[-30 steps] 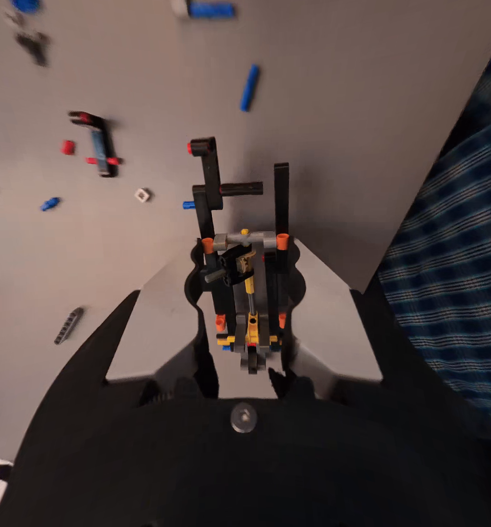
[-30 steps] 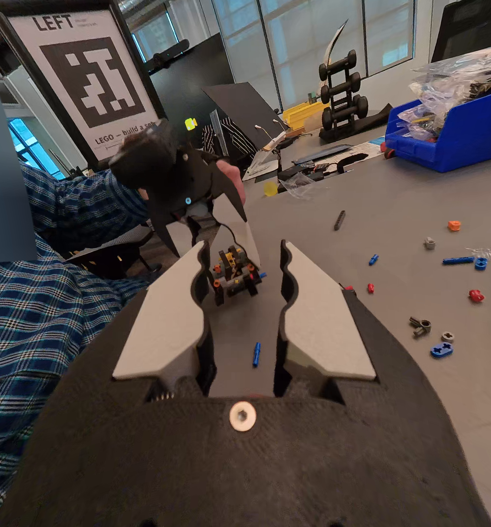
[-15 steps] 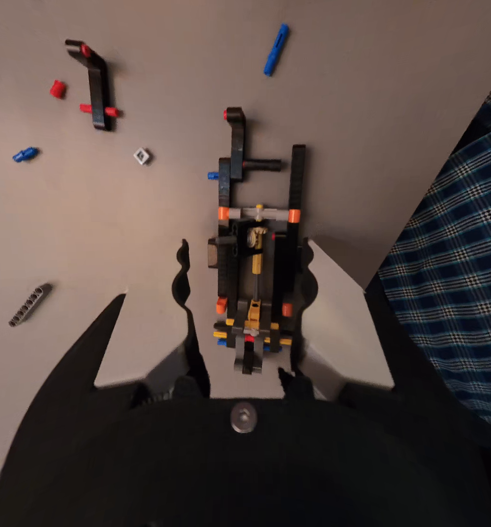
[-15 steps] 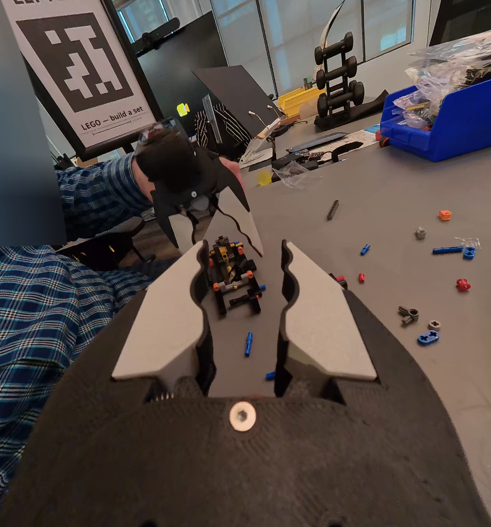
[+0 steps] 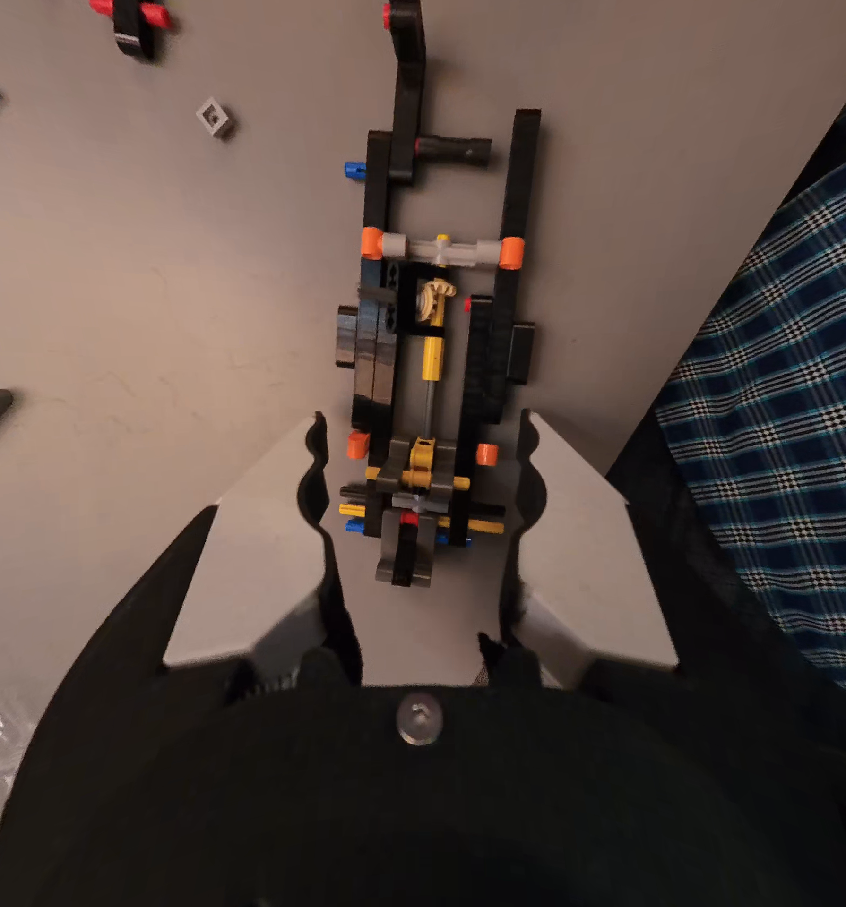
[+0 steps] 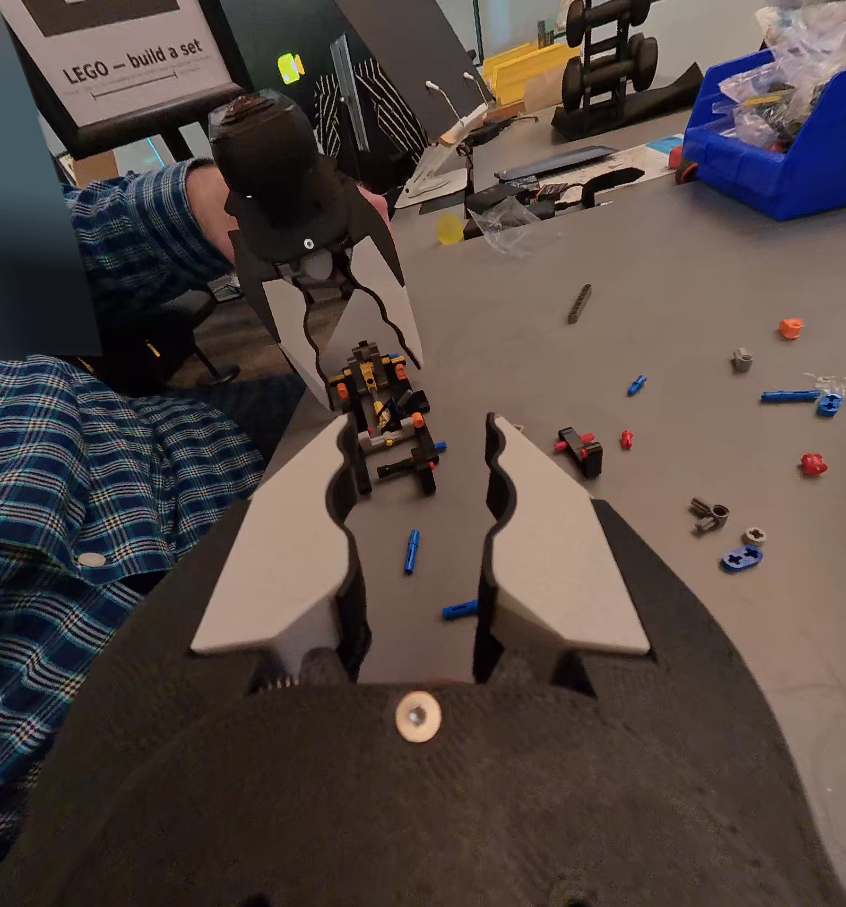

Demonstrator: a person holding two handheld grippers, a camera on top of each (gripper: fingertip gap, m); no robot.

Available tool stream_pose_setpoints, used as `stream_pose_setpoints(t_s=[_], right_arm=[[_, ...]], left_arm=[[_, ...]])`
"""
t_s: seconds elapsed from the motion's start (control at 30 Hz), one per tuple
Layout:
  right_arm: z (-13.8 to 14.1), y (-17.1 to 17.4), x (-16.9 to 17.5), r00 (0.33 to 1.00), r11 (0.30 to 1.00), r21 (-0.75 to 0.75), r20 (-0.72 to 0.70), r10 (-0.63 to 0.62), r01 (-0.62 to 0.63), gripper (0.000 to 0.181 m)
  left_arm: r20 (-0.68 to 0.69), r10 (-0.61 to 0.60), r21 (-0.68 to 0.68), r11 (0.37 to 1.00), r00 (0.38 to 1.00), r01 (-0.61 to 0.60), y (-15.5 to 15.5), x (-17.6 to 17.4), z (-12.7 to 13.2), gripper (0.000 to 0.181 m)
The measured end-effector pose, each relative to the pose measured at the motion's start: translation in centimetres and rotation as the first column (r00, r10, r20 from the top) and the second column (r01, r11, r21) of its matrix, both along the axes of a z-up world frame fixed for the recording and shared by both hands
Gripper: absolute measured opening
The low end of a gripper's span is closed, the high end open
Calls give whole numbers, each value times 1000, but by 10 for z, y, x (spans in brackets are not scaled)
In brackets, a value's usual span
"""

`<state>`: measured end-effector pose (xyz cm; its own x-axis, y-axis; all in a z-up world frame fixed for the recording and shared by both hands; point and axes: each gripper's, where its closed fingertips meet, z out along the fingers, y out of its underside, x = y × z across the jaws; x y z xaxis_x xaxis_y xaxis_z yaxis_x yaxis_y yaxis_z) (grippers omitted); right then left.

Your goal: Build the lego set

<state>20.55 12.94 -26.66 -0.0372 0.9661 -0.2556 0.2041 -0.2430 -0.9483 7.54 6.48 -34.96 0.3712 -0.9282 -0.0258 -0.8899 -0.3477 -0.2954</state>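
Observation:
The part-built lego model, a long black frame with orange bushes, a grey cross axle and a yellow shaft, lies flat on the grey table. My left gripper is open, and its fingers straddle the model's near end with a gap on each side. In the right wrist view the model lies just beyond my right gripper, which is open and empty above the table. The left gripper shows there at the model's far end, with its fingers spread.
Loose pieces lie to the right of the model: a black beam with red pins, two blue pins, a grey beam and small red, blue and grey parts. A blue bin stands at the back right. A person's plaid sleeve is at the table's left edge. Some 15 centimetres of space lies between my two pairs of fingers.
My left gripper held the model above the table a second ago. It has since set it flat on the table and opened. My right gripper has moved closer to the model.

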Motion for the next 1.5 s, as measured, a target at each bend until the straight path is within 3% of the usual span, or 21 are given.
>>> stream_pose_setpoints(t_s=[0.23, 0.53, 0.83, 1.03, 1.23, 1.33, 1.5], right_arm=[[-1, -10, -1, 999, 998, 48, 8, 44, -44, 53], [-49, -29, -18, 949, 966, 221, 310, 57, -130, 63], [-55, -29, -19, 937, 967, 216, 345, 53, -134, 63], [-61, -31, -20, 923, 958, 245, 383, 45, -148, 69], [-57, -43, -21, 907, 940, 289, 418, 47, -182, 44], [-64, -43, -23, 882, 935, 295, 470, 39, -198, 33], [-75, -44, -30, 858, 939, 272, 511, 43, -209, 30]], left_arm=[[8, -11, -2, 1000, 1000, 11, -4, -1, -8, 81], [66, 21, 0, 1000, 998, -22, -3, 0, -8, 63], [84, 100, 22, 994, 991, -103, 2, 8, -7, 62], [126, 119, 30, 992, 985, -124, 0, -5, 9, 86], [101, 187, 0, 982, 977, -188, -17, -53, 4, 83], [118, 161, 6, 987, 980, -163, -21, -53, 0, 77], [131, 119, 24, 992, 984, -123, -18, -46, -6, 70]])
